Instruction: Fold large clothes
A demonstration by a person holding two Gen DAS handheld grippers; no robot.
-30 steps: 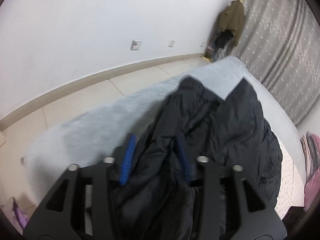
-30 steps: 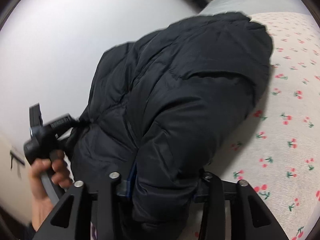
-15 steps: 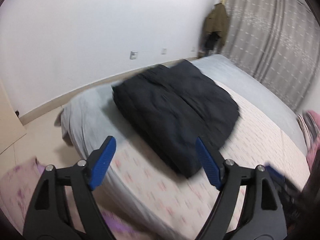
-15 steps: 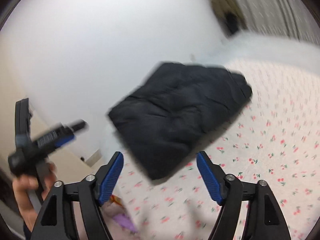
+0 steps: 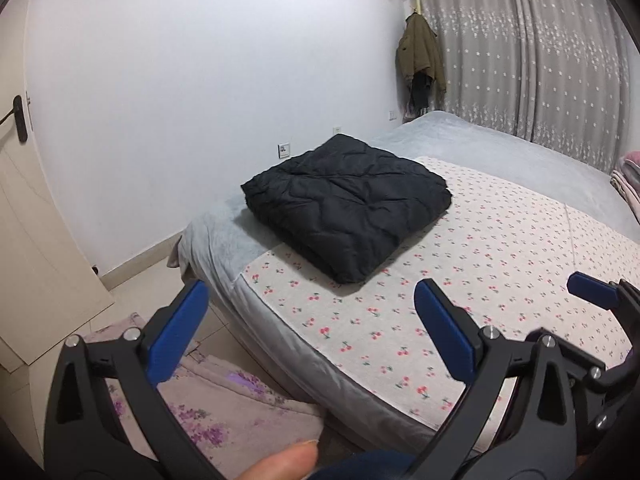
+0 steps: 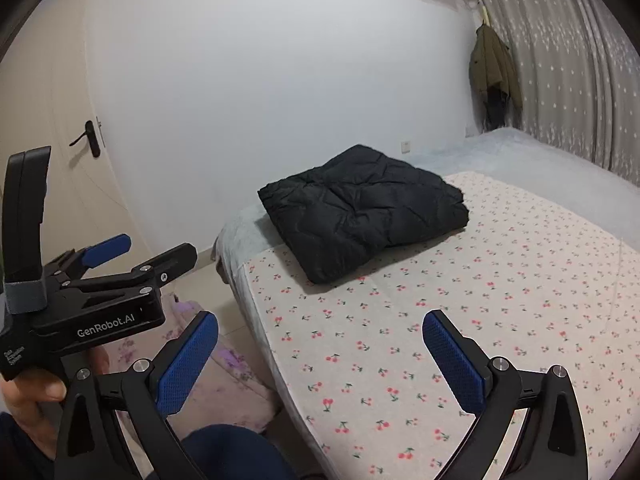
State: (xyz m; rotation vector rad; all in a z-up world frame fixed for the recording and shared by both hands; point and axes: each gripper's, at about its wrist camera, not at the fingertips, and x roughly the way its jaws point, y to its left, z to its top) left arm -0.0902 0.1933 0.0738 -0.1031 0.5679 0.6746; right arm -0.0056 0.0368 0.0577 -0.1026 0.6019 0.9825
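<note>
Black and quilted, the puffy jacket (image 5: 348, 204) lies folded into a thick rectangle at the far left corner of the bed (image 5: 500, 248), half on grey blanket (image 5: 224, 236), half on cherry-print sheet (image 6: 460, 300). We hold both tools well short of it: left gripper (image 5: 312, 332) and right gripper (image 6: 320, 364) each gape wide, holding nothing. Its long axis runs diagonally, near-left to far-right; our left one seems nearer. We judge folding done.
</note>
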